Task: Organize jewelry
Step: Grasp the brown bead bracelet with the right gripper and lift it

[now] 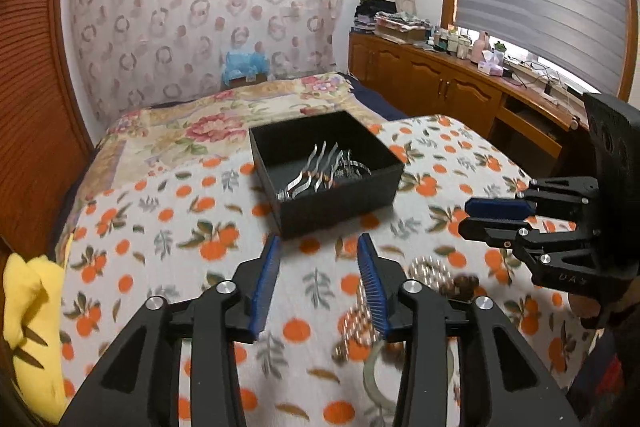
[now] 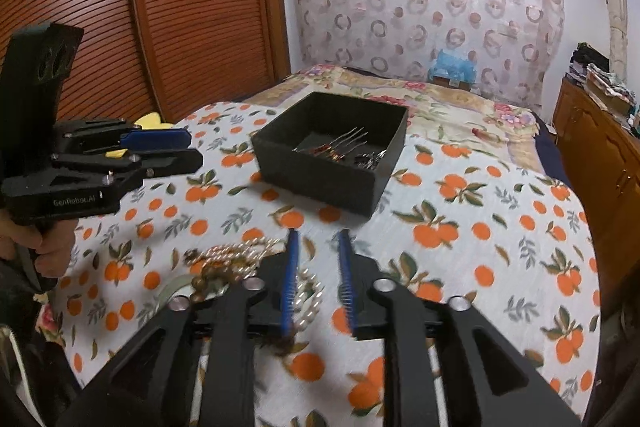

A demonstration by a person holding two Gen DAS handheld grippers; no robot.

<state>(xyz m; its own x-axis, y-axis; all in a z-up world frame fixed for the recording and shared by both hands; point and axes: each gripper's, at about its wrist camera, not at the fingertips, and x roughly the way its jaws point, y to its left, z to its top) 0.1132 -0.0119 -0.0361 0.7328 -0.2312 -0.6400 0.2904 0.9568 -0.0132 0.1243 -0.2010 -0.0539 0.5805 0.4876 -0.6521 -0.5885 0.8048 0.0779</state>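
Far left in the right wrist view: left gripper (image 2: 188, 147) held out level over the bed (image 2: 500, 227), pointing right, a hand (image 2: 44, 247) wrapped round its grip below. Same gripper from its own camera (image 1: 318, 259): angled down toward the orange-print cover, two blue-padded fingers (image 1: 264, 287) standing moderately apart, nothing between them.

Centre, farther up the bed: one black box (image 1: 340, 203), open-topped, resting flat on the cover, well apart from both grippers. Inside it, a cluster of silver wavy hairpins (image 1: 316, 171), too tangled to count; beside them something darker, not clear enough to name.

Near side, just beyond the fingertips: one loose heap of jewelry (image 2: 240, 259) lying on the cover — pearl-like bead strands (image 1: 428, 267), a brownish beaded piece, a pale ring-shaped bangle (image 1: 374, 379) partly hidden under the fingers. Strand count cannot be told through the blur.

Right: right gripper (image 2: 318, 239) tilted down over the heap's right edge, two fingers (image 2: 346, 275) at a narrow gap, empty, beads visible beneath the left one. In the left wrist view, this gripper (image 1: 464, 215) entering from the right edge, pointing left.
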